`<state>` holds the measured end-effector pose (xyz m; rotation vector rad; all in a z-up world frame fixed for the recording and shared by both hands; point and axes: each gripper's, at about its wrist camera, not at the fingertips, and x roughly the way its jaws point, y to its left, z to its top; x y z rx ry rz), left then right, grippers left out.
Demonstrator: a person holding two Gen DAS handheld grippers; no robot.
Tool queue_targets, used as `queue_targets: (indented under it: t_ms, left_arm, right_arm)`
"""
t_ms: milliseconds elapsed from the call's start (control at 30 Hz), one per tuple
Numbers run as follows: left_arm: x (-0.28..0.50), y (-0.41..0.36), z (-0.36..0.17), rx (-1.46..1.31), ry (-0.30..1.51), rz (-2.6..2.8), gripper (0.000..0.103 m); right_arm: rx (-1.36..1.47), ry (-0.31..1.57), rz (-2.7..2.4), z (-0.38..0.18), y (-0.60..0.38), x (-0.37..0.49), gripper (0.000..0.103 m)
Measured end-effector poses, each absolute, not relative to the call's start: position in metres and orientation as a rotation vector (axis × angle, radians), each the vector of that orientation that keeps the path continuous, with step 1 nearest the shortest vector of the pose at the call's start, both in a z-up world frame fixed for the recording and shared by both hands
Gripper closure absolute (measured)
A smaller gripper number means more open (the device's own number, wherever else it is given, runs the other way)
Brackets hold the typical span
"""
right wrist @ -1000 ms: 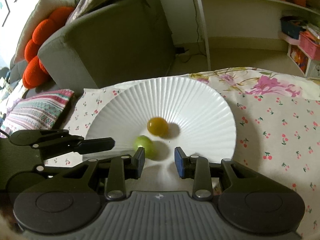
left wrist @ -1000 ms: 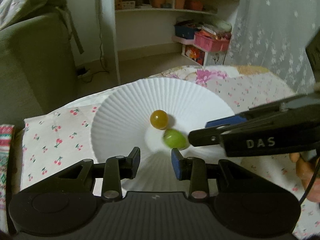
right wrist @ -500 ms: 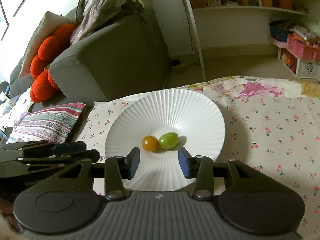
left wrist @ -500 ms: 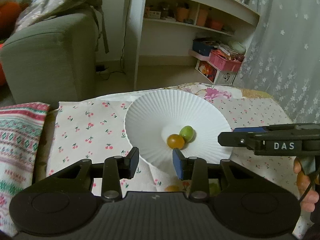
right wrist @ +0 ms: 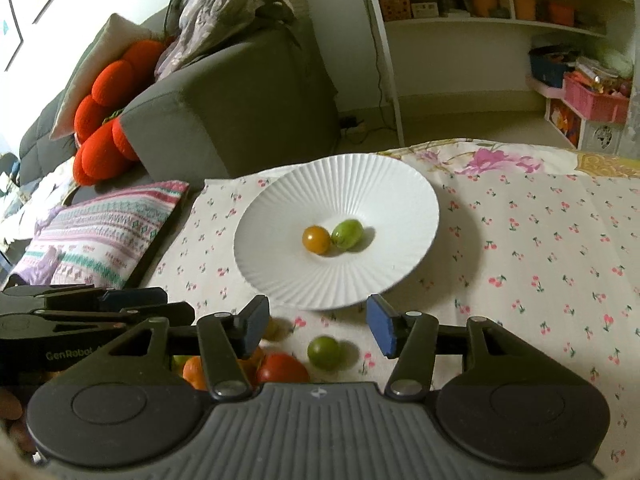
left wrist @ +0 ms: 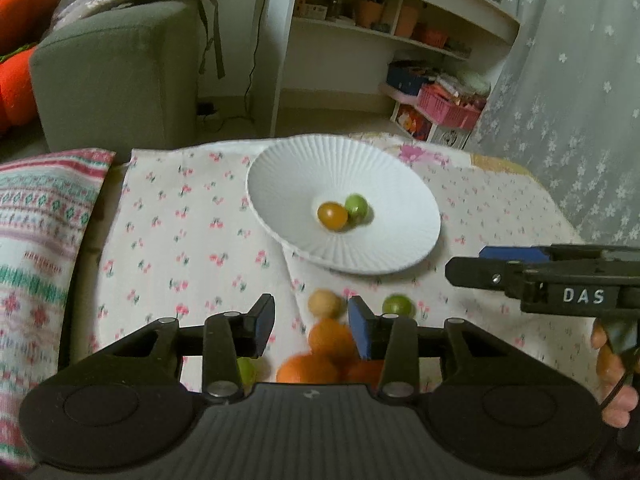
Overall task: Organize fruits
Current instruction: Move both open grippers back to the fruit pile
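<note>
White ribbed plate (right wrist: 384, 204) on the cherry-print cloth (right wrist: 540, 248) covering the counter, taken as the landmark. At the plate's centre lay an orange cherry tomato (right wrist: 316, 239) and a green grape (right wrist: 347, 234), touching each other.

Partly hidden items: on the near side of the plate, loose fruit lay on the cloth, much of it blurred or cut off by the gripper bodies. In the left wrist view a pale yellowish round fruit (left wrist: 323, 303) and a green round fruit (left wrist: 397, 305) were seen just short of the plate's near rim; below them several orange fruits (left wrist: 330, 338) were clustered, their number not discernible, and another green fruit (left wrist: 245, 372) showed only as a sliver behind the left finger. In the right wrist view a green round fruit (right wrist: 324, 352) lay clear, whereas a red tomato (right wrist: 282, 368) and an orange fruit (right wrist: 194, 372) were half covered.

Left gripper (left wrist: 311, 326): jaws apart and opening, hovering over the fruit cluster near the plate, pads pressing nothing. Right gripper (right wrist: 318, 326): jaws wider and opening, nothing held, with the green fruit seen on the cloth beyond the gap. A hand (left wrist: 612, 384) gripped the right tool at the frame edge.

Surroundings: beyond the plate, a grey sofa (right wrist: 240, 120) with red cushions (right wrist: 104, 120), a white shelf unit (right wrist: 480, 20) and a pink basket (right wrist: 592, 98); to the plate's left, a patterned pillow (right wrist: 104, 232)
</note>
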<state>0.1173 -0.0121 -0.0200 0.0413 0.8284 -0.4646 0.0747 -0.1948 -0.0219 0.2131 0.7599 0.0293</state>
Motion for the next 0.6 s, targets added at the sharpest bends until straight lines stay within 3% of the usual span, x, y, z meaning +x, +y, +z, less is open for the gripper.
queue_targets:
  t_ms: [600]
  left_arm:
    - [0.060, -0.012, -0.045, 0.074, 0.898, -0.416, 0.054]
  right_arm:
    - [0.133, 0.792, 0.052, -0.034, -0.171, 0.024, 0.050]
